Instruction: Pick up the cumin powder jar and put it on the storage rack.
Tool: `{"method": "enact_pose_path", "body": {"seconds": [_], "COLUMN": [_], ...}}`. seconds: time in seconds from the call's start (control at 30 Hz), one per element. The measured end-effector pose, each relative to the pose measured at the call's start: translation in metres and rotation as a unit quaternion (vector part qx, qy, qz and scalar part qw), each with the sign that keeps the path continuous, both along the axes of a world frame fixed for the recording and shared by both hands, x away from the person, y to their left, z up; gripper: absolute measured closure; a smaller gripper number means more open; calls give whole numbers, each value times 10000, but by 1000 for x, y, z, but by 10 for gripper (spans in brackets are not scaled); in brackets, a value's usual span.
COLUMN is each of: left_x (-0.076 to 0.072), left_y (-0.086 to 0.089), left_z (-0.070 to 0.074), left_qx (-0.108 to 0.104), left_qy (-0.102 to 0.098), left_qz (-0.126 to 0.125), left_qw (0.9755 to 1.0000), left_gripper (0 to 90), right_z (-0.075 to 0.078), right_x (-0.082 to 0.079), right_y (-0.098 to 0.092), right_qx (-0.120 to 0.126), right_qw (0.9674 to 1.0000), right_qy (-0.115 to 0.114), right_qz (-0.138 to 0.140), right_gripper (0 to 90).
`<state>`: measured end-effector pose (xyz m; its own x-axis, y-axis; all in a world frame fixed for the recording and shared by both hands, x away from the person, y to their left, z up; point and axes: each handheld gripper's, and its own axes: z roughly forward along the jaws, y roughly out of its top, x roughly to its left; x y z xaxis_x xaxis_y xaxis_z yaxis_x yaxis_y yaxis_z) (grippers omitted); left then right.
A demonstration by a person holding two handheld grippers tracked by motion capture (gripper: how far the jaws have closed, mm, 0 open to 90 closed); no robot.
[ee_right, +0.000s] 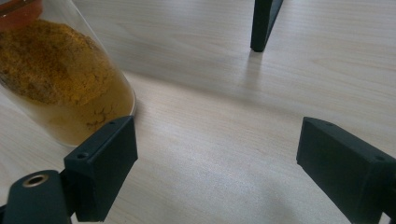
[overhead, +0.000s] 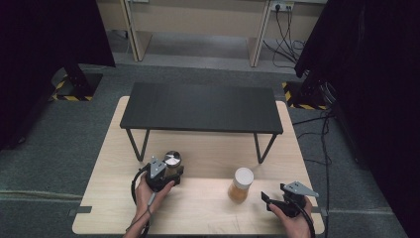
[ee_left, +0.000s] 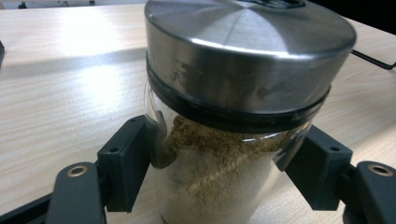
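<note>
Left gripper [ee_left: 219, 163]: fingers [ee_left: 126, 161] clamped on the steel-lidded jar [ee_left: 233, 140], just under its lid.
Right gripper [ee_right: 219, 168]: fingers wide, empty, orange spice jar [ee_right: 56, 79] just beside.
Advice: lift straight, upright, grip firm, clear of the black rack [overhead: 200, 106].

Two jars on table: one steel-lidded jar [overhead: 172, 161] with pale powder, one white-lidded jar [overhead: 241, 184] with orange powder. One black shelf [overhead: 200, 107]. One wooden table [overhead: 198, 213]. Two grippers: left gripper [overhead: 171, 174], right gripper [overhead: 271, 200]. Two hands.
</note>
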<state>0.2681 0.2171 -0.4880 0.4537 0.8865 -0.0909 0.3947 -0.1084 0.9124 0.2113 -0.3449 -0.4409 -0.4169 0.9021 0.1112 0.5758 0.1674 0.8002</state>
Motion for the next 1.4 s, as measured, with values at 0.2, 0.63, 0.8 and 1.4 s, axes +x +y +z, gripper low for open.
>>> {"method": "enact_pose_path", "body": {"seconds": [0.2,0.63,0.8,1.4], "left_x": [-1,-3,-6,-50], "left_y": [4,6,4,6], "left_z": [-3,-5,-2,71], "left_qx": [-124,-298,-177,-3], "left_qy": [-77,-55,-65,-71], "left_qz": [30,-35,-53,-3], "left_qw": [9999,9995,9998,10000], "left_gripper": [295,300,300,299], "right_z": [-1,-1,-1,2], "right_x": [1,-1,-1,-4], "right_y": [-1,-2,-2,-4], "right_qx": [7,23,33,102], "right_qw": [10000,10000,10000,9999], "right_qy": [12,-41,-42,-90], "right_qz": [9,-9,1,-2], "right_gripper": [125,125,124,125]}}
